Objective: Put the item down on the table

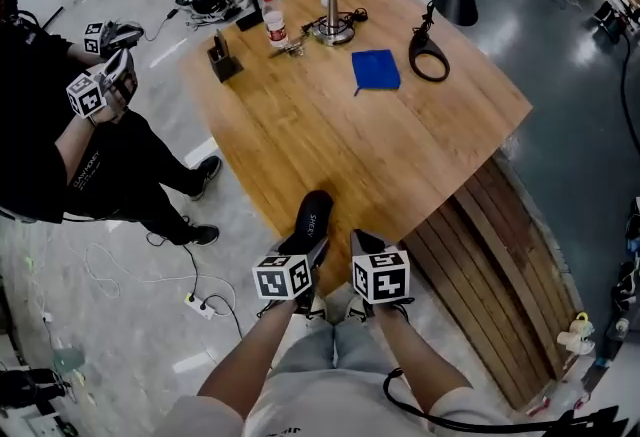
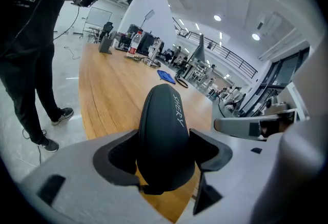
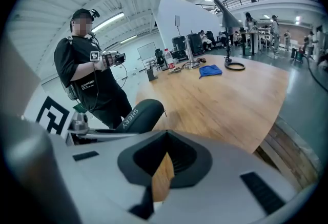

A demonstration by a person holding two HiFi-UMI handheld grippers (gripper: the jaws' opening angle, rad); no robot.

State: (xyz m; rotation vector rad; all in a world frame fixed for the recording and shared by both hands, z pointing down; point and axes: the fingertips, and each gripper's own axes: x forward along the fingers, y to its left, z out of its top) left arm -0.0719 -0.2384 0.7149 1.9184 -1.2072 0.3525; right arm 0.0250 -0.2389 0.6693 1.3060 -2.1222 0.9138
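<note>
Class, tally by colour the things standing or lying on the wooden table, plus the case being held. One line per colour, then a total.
Black: 3 (case, small stand, loop)
Blue: 1 (cloth)
Silver: 1 (metal post)
Clear: 1 (bottle, red cap)
Total: 6
Uncounted: small clutter beside the metal post, too unclear.

The case (image 1: 312, 215) at the worktop's near edge is matte black with pale lettering. The worktop (image 1: 400, 155) is honey-coloured wood with a fine straight grain. Near its far edge are a bright blue cloth (image 1: 376, 69) and a clear bottle (image 1: 273, 23) with a red cap. The left gripper (image 1: 312, 247) and right gripper (image 1: 362, 241) carry white cubes with black square markers, and their jaws are light grey with dark pads.
</note>
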